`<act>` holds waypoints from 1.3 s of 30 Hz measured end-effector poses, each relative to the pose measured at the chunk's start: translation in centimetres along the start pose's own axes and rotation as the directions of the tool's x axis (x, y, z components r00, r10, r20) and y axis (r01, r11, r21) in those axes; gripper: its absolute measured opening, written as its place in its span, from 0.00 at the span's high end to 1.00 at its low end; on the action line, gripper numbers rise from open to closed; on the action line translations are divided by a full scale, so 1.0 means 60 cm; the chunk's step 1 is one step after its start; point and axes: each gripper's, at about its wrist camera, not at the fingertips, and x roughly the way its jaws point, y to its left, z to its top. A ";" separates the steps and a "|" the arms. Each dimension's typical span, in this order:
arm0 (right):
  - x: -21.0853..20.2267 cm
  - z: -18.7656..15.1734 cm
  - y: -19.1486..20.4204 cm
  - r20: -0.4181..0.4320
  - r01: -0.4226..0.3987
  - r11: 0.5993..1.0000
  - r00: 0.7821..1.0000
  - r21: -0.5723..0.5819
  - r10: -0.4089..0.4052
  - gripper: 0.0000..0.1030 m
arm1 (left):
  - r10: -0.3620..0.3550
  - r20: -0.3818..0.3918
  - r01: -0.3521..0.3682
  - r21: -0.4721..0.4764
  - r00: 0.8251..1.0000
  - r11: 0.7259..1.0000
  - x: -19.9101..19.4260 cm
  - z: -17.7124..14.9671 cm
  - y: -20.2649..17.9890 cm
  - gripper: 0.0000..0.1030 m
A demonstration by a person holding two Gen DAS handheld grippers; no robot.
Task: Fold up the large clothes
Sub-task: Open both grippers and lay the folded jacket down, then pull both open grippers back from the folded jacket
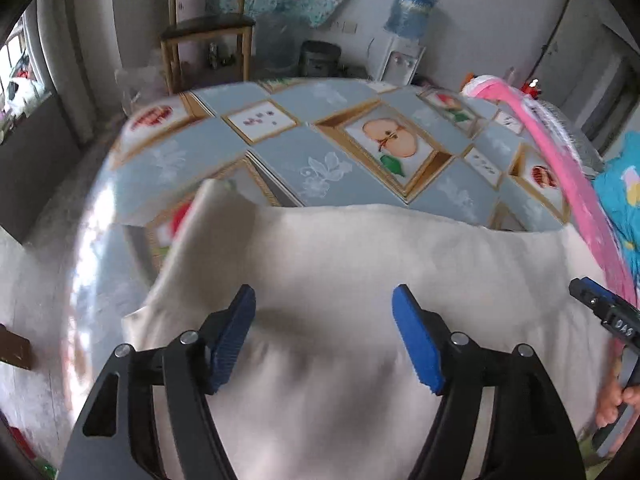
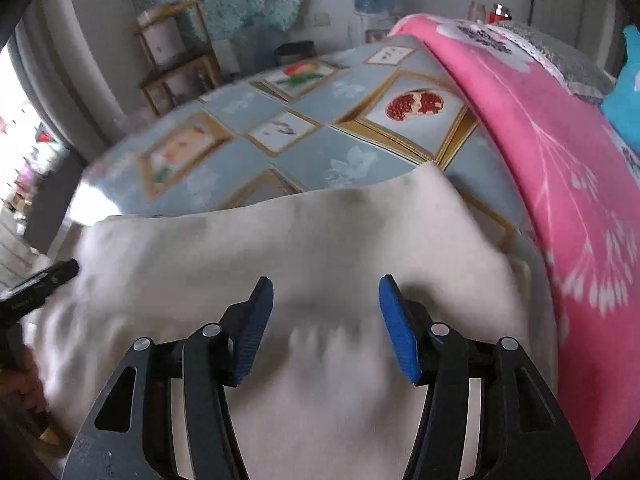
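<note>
Left wrist view: left gripper [image 1: 324, 336] jaws apart, nothing between them, over cream garment [image 1: 360, 264] lying on patterned tablecloth [image 1: 280, 148]. Right gripper [image 2: 326, 328] likewise apart. Pink blanket [image 2: 540, 152] crowds the right side; far tabletop is bare; chair [image 1: 208, 32] stands beyond.

Table [image 1: 280, 168] covered by a glossy pale blue-grey tablecloth [image 2: 320, 152] printed with gold-framed fruit pictures and white leaf motifs, set in a diamond pattern. Lying directly on it: a large cream-white cloth garment [image 1: 360, 280], spread flat across the near part; a bright pink fabric with white floral print [image 2: 560, 160], along the right side; a turquoise cloth [image 2: 628, 96] beyond it, at the far right.
</note>
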 end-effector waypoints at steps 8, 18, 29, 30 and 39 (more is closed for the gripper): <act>-0.094 -0.153 0.084 0.000 -0.056 0.990 0.998 -0.129 0.057 0.33 | 0.034 0.025 -0.035 0.039 0.999 0.999 -0.116 -0.143 0.016 0.29; -0.111 -0.210 0.156 0.059 0.050 0.975 0.998 -0.215 -0.038 0.26 | 0.075 0.080 -0.080 0.057 0.994 0.995 -0.125 -0.216 -0.010 0.22; -0.262 -0.286 0.179 0.215 0.022 0.977 0.976 -0.210 0.024 0.11 | -0.023 0.270 0.027 -0.009 0.963 1.000 -0.290 -0.249 -0.034 0.05; -0.273 -0.294 0.181 0.222 0.018 0.978 0.975 -0.209 0.029 0.10 | 0.011 0.279 -0.007 -0.015 0.960 1.000 -0.303 -0.252 -0.039 0.05; -0.309 -0.321 0.172 0.238 0.058 0.986 0.971 -0.159 -0.019 0.08 | 0.238 0.291 -0.245 -0.011 0.927 0.969 -0.331 -0.277 -0.075 0.05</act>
